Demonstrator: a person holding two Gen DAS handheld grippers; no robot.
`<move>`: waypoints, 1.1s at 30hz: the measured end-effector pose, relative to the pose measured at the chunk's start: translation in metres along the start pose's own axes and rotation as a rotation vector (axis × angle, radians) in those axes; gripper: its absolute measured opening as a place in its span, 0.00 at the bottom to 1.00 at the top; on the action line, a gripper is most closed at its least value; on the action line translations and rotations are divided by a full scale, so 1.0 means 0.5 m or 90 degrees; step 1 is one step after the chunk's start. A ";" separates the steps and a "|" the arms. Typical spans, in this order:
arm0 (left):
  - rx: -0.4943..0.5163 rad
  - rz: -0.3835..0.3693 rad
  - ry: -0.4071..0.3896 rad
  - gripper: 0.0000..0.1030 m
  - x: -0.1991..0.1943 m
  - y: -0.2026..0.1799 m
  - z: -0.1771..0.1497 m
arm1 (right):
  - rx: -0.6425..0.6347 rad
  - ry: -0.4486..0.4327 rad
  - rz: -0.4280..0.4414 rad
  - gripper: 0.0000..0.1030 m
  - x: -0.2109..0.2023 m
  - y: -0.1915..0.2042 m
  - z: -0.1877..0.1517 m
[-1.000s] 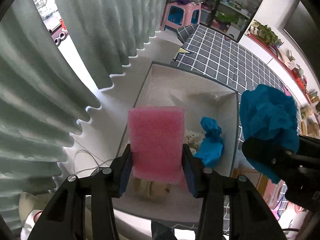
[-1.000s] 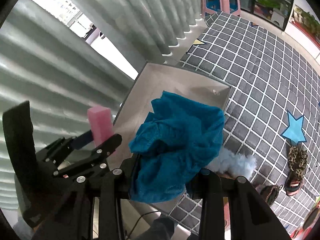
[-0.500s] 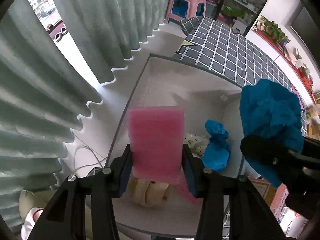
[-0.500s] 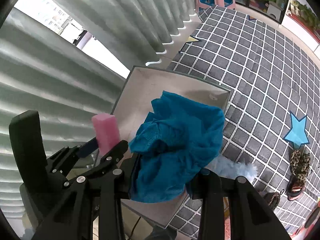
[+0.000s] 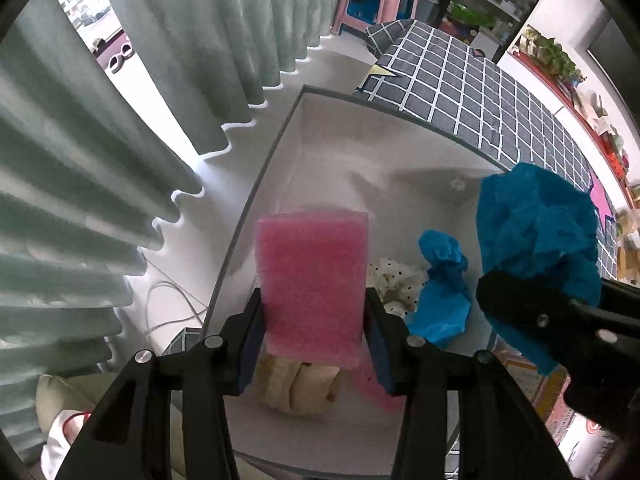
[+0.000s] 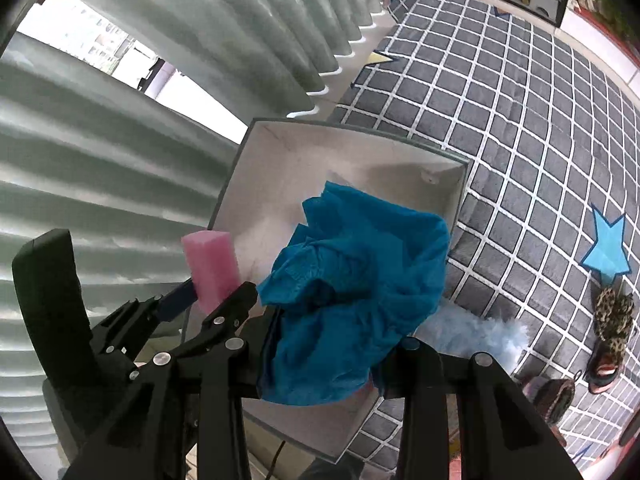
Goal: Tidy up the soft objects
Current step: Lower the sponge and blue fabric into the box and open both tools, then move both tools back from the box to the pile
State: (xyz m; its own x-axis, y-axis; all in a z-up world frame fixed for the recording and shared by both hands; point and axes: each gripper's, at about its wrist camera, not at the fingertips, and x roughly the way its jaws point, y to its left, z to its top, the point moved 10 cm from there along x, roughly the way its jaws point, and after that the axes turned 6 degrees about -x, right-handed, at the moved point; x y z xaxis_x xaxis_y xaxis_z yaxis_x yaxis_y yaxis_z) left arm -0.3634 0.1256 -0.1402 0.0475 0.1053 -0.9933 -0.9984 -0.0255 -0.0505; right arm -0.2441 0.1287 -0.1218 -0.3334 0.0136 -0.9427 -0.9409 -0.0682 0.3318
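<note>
My left gripper (image 5: pixel 314 320) is shut on a pink sponge (image 5: pixel 312 280) and holds it upright over the near part of a white open box (image 5: pixel 384 152). The sponge also shows in the right wrist view (image 6: pixel 212 268). My right gripper (image 6: pixel 328 344) is shut on a crumpled blue cloth (image 6: pixel 360 300), held above the box (image 6: pixel 340 152) to the right of the left gripper; the cloth also shows in the left wrist view (image 5: pixel 536 232). In the box lie another blue cloth (image 5: pixel 442 292), a white dotted fabric (image 5: pixel 394 280), a beige soft item (image 5: pixel 298 384) and something pink (image 5: pixel 376 392).
Grey-green curtains (image 5: pixel 120 120) hang left of the box. A grey checked rug (image 6: pixel 520 120) spreads to the right with a blue star (image 6: pixel 606 248), a pale blue fluffy item (image 6: pixel 472 336) and leopard-print slippers (image 6: pixel 612 320). A pink stool (image 5: pixel 372 0) and shelves stand at the back.
Both grippers have moved closer over the box with their loads; the box looks larger in both views. Neither grip has changed.
</note>
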 end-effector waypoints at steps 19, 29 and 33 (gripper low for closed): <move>0.002 0.000 0.025 0.49 0.024 0.005 -0.010 | -0.005 0.012 -0.007 0.37 0.031 0.004 0.015; -0.010 -0.023 0.025 0.79 0.012 -0.002 -0.015 | -0.013 0.000 0.006 0.55 0.021 0.010 0.020; -0.022 -0.036 0.025 0.95 0.006 -0.006 -0.015 | -0.004 -0.012 -0.008 0.78 0.008 -0.001 0.024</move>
State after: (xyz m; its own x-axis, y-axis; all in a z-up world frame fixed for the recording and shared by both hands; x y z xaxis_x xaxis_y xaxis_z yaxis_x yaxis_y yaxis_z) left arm -0.3602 0.1185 -0.1438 0.1051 0.0689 -0.9921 -0.9926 -0.0545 -0.1090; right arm -0.2457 0.1406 -0.1255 -0.3227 0.0328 -0.9459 -0.9446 -0.0740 0.3197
